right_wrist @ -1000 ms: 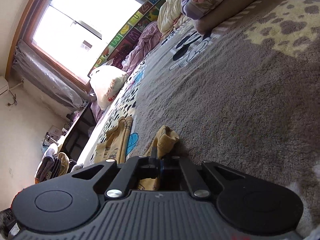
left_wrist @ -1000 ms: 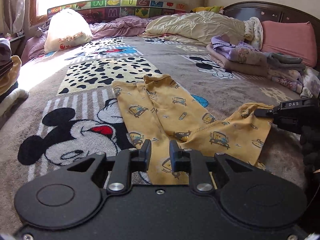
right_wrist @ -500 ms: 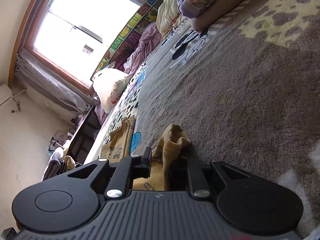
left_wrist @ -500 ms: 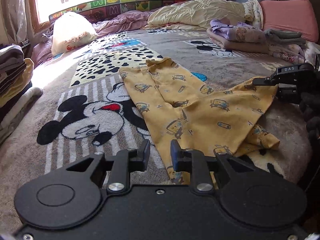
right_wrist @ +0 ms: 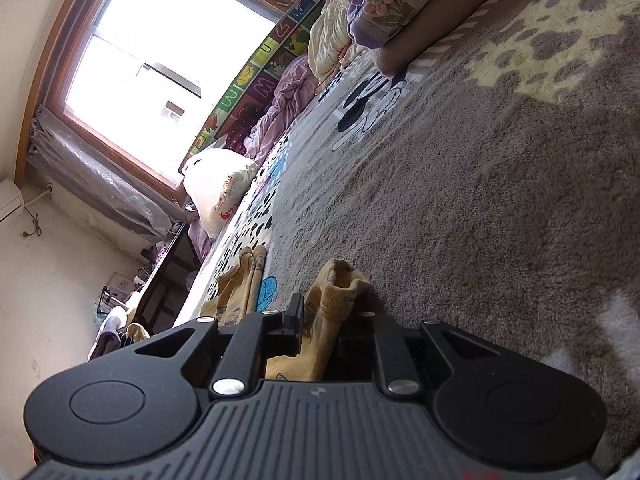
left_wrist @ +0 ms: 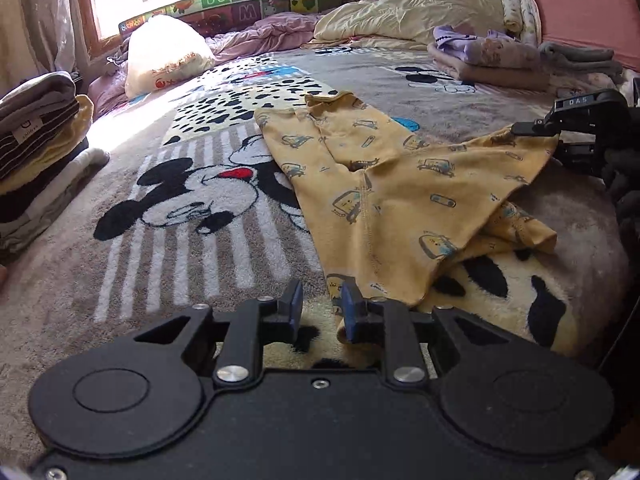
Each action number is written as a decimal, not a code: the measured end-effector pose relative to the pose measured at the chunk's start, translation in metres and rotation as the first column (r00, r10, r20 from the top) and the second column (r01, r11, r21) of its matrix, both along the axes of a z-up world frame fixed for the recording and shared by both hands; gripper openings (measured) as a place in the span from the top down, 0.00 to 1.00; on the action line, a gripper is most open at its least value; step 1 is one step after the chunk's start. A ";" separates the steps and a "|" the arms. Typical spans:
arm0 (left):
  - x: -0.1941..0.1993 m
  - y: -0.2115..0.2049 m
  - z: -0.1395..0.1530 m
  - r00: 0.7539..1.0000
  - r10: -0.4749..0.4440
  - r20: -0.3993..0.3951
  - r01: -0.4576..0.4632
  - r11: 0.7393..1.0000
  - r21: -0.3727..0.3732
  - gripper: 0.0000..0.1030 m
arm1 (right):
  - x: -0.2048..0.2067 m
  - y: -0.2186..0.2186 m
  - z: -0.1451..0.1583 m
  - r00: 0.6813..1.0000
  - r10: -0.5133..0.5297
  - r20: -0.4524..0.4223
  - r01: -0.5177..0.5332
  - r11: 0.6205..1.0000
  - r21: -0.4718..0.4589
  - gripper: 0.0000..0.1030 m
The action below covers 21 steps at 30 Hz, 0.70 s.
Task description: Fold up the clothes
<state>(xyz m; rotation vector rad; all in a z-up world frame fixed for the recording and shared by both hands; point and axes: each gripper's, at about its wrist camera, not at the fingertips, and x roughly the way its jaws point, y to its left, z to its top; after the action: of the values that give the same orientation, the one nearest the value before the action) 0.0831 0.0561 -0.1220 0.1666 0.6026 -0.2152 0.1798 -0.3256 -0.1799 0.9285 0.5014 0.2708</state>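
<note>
Jaws on your right gripper point(right_wrist: 320, 320) were clamped on a bunched corner of the yellow cotton children's trousers with a small vehicle print point(left_wrist: 384, 184), apparently the waistband end, held lifted just off the bed. Jaws on your left gripper point(left_wrist: 320, 306) stood narrowly apart with nothing between them; the right blue pad point(left_wrist: 350, 312) was touching or just beside the near hem, not gripping it.

Trousers lay spread on the grey plush cartoon-mouse blanket point(left_wrist: 200, 220) covering the bed, legs running toward the far side, one corner crumpled underneath on the right.

My read: you were at the setup step, one corner secured and the second not yet taken. No fold made so far.

Next move called for shifting the left gripper slightly right so the near hem sat between the pads, then closing. With both corners held, you'd want to tension the cloth, shake out the tucked corner, and lay it flat before the first fold.

Stack of folded striped and yellow clothes point(left_wrist: 36, 128) at left was the likely drop spot.
</note>
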 end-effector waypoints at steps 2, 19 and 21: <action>-0.011 0.004 0.008 0.999 0.006 0.033 -0.005 0.999 -0.045 0.80 | 0.002 -0.002 0.002 1.000 0.011 0.019 -0.011 1.000 0.007 0.84; -0.029 -0.033 -0.018 0.994 -0.097 0.053 0.081 0.964 0.255 0.68 | 0.006 -0.009 0.005 0.998 0.003 0.067 -0.007 0.998 0.067 0.95; -0.030 -0.036 -0.021 0.993 -0.104 0.058 0.083 0.955 0.285 0.75 | 0.006 -0.011 0.003 0.998 -0.003 0.067 -0.004 0.996 0.093 0.95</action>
<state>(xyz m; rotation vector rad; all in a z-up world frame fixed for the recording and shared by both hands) 0.0528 0.0206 -0.1430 0.4787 0.5517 -0.2128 0.1863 -0.3366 -0.1764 1.0066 0.4296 0.3271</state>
